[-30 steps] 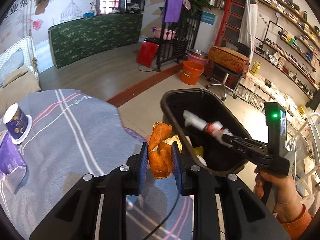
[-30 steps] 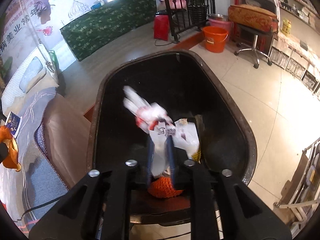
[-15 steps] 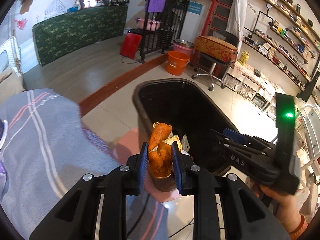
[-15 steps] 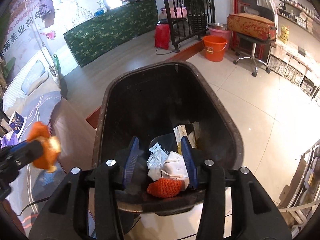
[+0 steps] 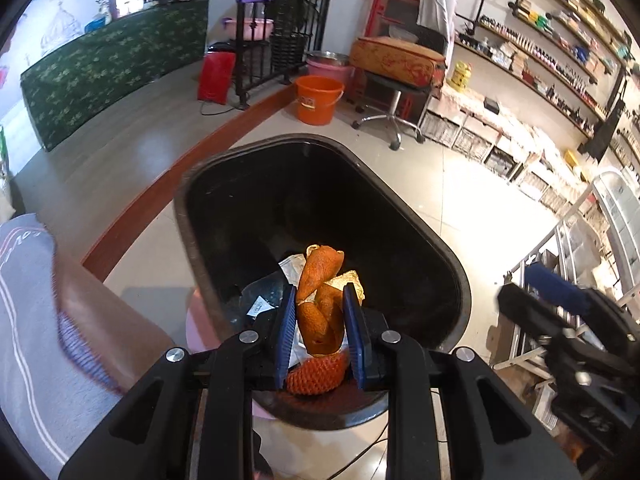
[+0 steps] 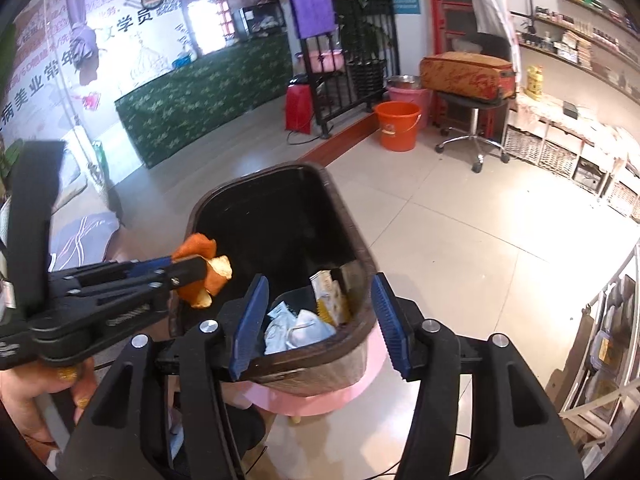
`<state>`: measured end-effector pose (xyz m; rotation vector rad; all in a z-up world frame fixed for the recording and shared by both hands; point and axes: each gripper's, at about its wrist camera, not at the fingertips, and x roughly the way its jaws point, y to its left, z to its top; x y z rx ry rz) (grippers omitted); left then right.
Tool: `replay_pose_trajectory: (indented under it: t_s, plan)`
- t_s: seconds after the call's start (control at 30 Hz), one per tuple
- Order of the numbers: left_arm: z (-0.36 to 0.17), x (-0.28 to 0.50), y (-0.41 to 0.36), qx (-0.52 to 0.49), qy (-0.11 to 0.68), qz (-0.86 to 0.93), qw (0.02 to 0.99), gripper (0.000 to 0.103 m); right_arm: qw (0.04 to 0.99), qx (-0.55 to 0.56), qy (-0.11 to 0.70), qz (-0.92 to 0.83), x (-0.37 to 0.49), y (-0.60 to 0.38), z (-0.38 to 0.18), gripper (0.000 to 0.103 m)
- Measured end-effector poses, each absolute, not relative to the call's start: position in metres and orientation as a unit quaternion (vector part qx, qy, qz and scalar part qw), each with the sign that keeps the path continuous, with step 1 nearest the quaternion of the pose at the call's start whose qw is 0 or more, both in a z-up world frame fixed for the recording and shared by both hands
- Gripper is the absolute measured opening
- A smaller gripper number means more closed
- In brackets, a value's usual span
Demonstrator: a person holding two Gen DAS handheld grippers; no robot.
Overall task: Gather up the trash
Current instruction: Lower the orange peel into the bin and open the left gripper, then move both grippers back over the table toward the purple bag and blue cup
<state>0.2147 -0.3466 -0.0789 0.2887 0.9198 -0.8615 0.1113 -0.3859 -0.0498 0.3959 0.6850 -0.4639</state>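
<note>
**Over the bin: orange peel clamped and ready to drop**

Above the open mouth of the black bin [image 5: 448, 264], the left gripper [image 5: 320, 324] is clamped on a curl of orange peel [image 5: 320, 300], its blue ribbed pads pressing the peel from both sides. The right wrist view shows the same peel [image 6: 204, 272] hanging beside the bin's rim, near its left edge.

The peel looks light, limp and leathery: pebbled orange outside, paler pith inside, twisted into a loose spiral. It would likely bend rather than break, and a slightly moist skin may cling to a pad on release. Squeezing the thick folded middle, as the pads do, seems safer than pinching a thin tip, which could tear.

The right gripper [image 6: 320, 320] holds nothing; its jaws are opening, with only the bin's near rim and its contents seen between them. Inside lie crumpled white wrappers [image 6: 300, 328], a yellow-printed packet [image 6: 330, 296] and an orange mesh net [image 5: 316, 374], all soft, crushable scraps. The bin's plastic wall is smooth, glossy and rigid, with a rounded lip, and it stands on a pink base [image 6: 320, 392] over pale floor tiles [image 6: 480, 240].
</note>
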Motion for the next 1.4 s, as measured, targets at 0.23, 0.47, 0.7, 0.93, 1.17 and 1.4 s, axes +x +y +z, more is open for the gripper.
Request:
replay_pose_trajectory:
  t_s: [0.23, 0.47, 0.7, 0.93, 1.17, 1.4]
  plan:
    - [-0.096, 0.217, -0.365, 0.158, 0.447, -0.401, 0.784, 0.024, 0.894, 0.209, 0.316, -0.239, 0.092, -0.392, -0.048, 0.054]
    - [-0.104, 0.221, -0.387, 0.196, 0.454, -0.404, 0.77, 0.027, 0.895, 0.215, 0.301, -0.248, 0.059, -0.384, -0.042, 0.063]
    - [-0.095, 0.231, -0.388, 0.191, 0.454, -0.389, 0.779, 0.064, 0.897, 0.22, 0.289, -0.253, 0.038, -0.381, -0.039, 0.064]
    - [-0.065, 0.231, -0.363, 0.159, 0.42, -0.384, 0.807, 0.081, 0.906, 0.21, 0.277, -0.242, 0.039, -0.379, -0.029, 0.068]
    - [-0.047, 0.23, -0.303, 0.161, 0.389, -0.368, 0.829, 0.087, 0.911, 0.211, 0.267, -0.232, 0.044, -0.371, -0.021, 0.077]
    - [-0.023, 0.233, -0.224, 0.102, 0.367, -0.318, 0.868, 0.093, 0.924, 0.189, 0.281, -0.177, 0.074, -0.336, -0.02, 0.077]
